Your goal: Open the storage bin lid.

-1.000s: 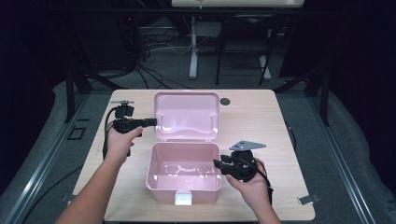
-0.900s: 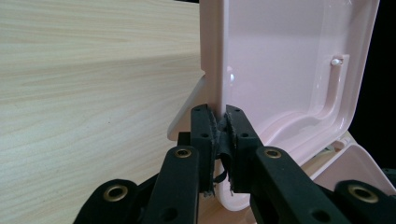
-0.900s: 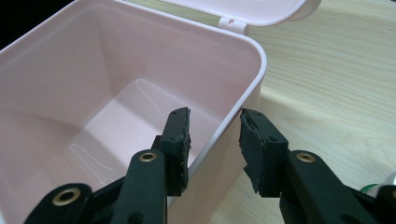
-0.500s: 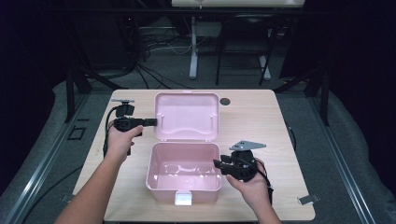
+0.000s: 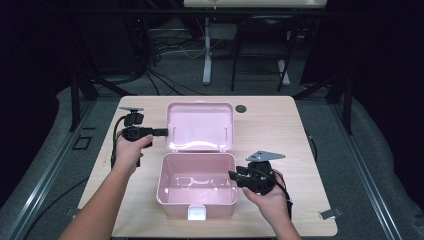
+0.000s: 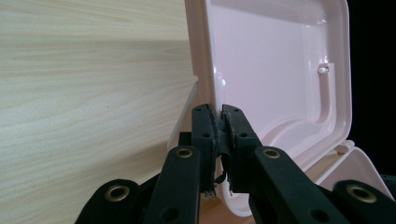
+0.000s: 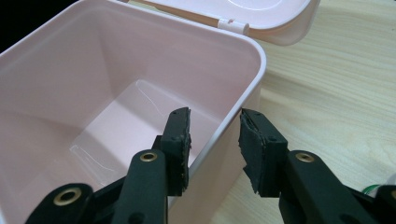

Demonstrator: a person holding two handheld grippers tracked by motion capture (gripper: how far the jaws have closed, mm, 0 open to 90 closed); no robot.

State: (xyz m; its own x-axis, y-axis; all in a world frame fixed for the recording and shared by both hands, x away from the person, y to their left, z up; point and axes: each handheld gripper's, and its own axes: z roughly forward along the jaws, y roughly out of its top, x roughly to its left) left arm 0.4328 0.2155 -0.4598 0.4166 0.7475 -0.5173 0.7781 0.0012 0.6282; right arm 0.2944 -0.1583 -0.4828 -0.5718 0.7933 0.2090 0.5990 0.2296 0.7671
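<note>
**Trainee:** Start at the left. What is your left gripper (image 5: pixel 161 132) doing?

**Me:** It is clamped on the left edge of the lid (image 5: pixel 200 125). In the left gripper view my pads (image 6: pixel 204 130) pinch the thin pink rim from both sides with no gap visible. The lid is swung fully open behind the box and stands tilted back over the table (image 5: pixel 280 125).

**Trainee:** And the box itself?

**Me:** The pink box (image 5: pixel 172 192) sits at the near middle of the table, its white latch tab (image 5: pixel 196 214) facing me. The box is empty inside.

**Trainee:** Now the right side.

**Me:** My right gripper (image 7: pixel 214 137) straddles the box's right wall: one jaw inside, one outside, both standing clear of the plastic. It is open, not yet gripping.

**Trainee:** How do I do this step well?

**Me:** I judge the step to be steadying the box while the lid is moved.
1. Close the right jaws on the wall squarely, pads flat, below the rim's curl.
2. Keep the left grip near the lid's edge midpoint, so the lid does not twist at the hinge (image 7: pixel 232 24).
3. Swing the lid along its hinge arc; do not pull sideways.
</note>
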